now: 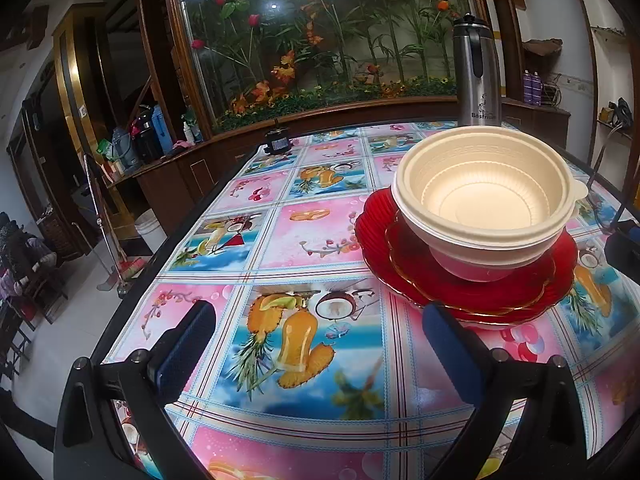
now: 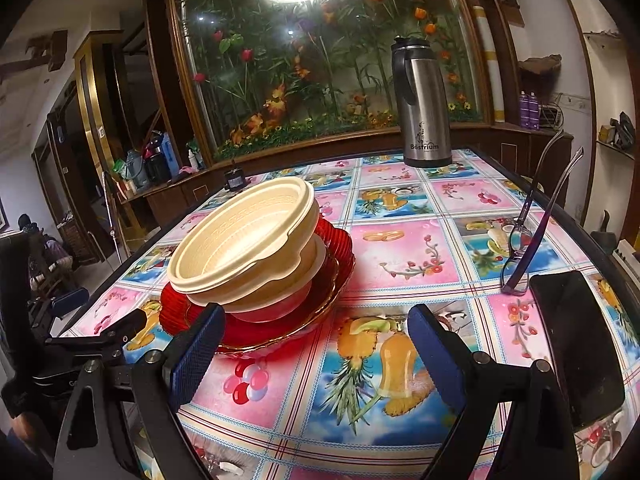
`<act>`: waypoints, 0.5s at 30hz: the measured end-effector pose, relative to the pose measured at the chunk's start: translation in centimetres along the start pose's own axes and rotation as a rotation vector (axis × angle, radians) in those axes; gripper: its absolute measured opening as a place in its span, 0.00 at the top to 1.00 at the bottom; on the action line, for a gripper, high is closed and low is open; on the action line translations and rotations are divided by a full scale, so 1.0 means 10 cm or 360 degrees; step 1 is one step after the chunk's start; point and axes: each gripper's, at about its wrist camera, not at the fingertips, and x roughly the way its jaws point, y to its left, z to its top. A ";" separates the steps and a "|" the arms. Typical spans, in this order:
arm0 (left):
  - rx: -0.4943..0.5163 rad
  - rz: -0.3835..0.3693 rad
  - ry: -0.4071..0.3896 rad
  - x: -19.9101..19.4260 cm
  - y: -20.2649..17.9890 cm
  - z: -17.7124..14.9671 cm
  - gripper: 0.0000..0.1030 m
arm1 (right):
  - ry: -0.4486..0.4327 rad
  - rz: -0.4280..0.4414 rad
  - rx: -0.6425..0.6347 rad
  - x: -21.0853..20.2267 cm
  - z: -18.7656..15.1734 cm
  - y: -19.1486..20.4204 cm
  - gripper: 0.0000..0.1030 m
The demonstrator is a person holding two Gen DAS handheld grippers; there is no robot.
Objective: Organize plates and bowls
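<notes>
- the left gripper point(image 1: 320, 344) hovers over the table point(image 1: 328, 236) near its front edge, blue-padded fingers point(image 1: 188, 344) spread wide with only the fruit-patterned cloth between them; it has hold of nothing.
- the right gripper point(image 2: 316, 350) is just as wide apart and empty, also low over the front part of the table.
- the cream bowls point(image 1: 484, 200) sit nested one inside another (at least two, with a whiter one under them) on the red plates point(image 1: 460, 288).
- the red plates are stacked, gold-rimmed and scalloped, lying flat toward the table's middle, nearer the left edge in the right wrist view.
- the bowls lean a little off level in the right wrist view, and the left finger of the right gripper overlaps the plates' near rim in the picture; contact cannot be told.
- a steel thermos point(image 2: 424, 104) stands upright near the far edge of the table.
- a pair of glasses point(image 2: 528, 236) rests toward the right edge, arms raised, with a dark phone point(image 2: 576, 344) just beside it near the front right corner.
- a small dark object point(image 1: 277, 142) sits at the far left corner.
</notes>
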 end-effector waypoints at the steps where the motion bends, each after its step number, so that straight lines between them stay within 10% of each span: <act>1: -0.0001 0.0001 -0.0002 0.00 0.00 0.00 0.00 | 0.0003 0.0002 -0.0002 0.00 0.00 0.00 0.08; 15: -0.0001 -0.0010 0.0012 0.00 0.00 -0.02 0.00 | 0.0017 -0.0008 -0.0024 0.00 0.00 0.01 0.08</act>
